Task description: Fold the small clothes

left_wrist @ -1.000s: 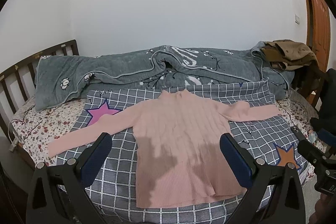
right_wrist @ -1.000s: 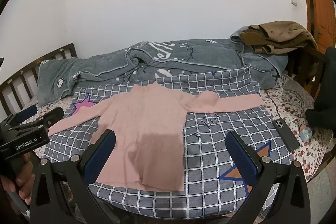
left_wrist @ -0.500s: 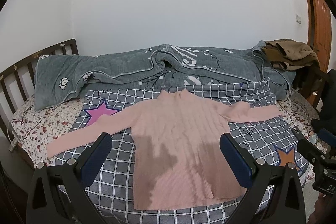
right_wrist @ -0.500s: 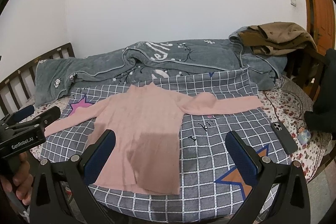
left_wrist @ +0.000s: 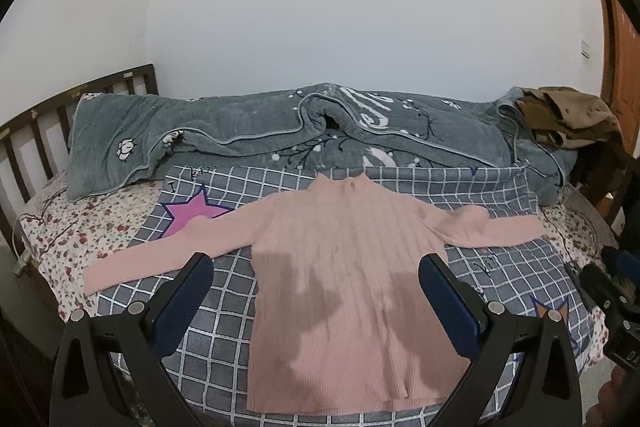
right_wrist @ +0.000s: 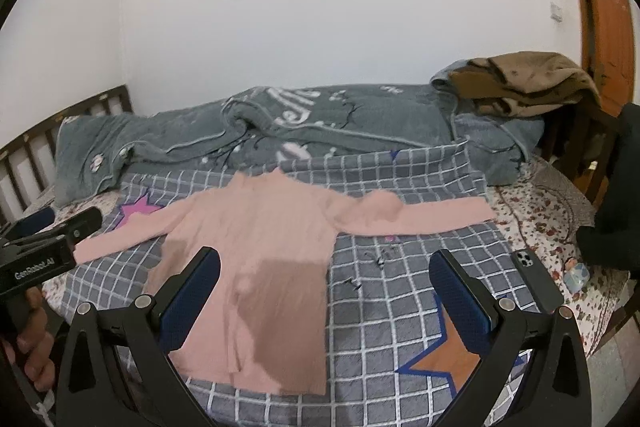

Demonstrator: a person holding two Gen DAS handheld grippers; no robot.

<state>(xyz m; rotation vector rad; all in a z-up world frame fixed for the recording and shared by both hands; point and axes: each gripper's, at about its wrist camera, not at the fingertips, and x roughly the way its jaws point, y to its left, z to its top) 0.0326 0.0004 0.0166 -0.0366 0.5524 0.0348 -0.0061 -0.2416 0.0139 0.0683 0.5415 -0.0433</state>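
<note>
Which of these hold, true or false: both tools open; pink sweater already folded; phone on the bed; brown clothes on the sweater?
1. Both tools are open. True: the left tool and the right tool hold nothing.
2. The pink ribbed knit sweater is folded. False: it lies flat, sleeves spread.
3. A dark smartphone lies on the bed, right of the sweater. True.
4. The brown clothes pile sits on the sweater. False: it rests at the far right on the grey quilt.
</note>
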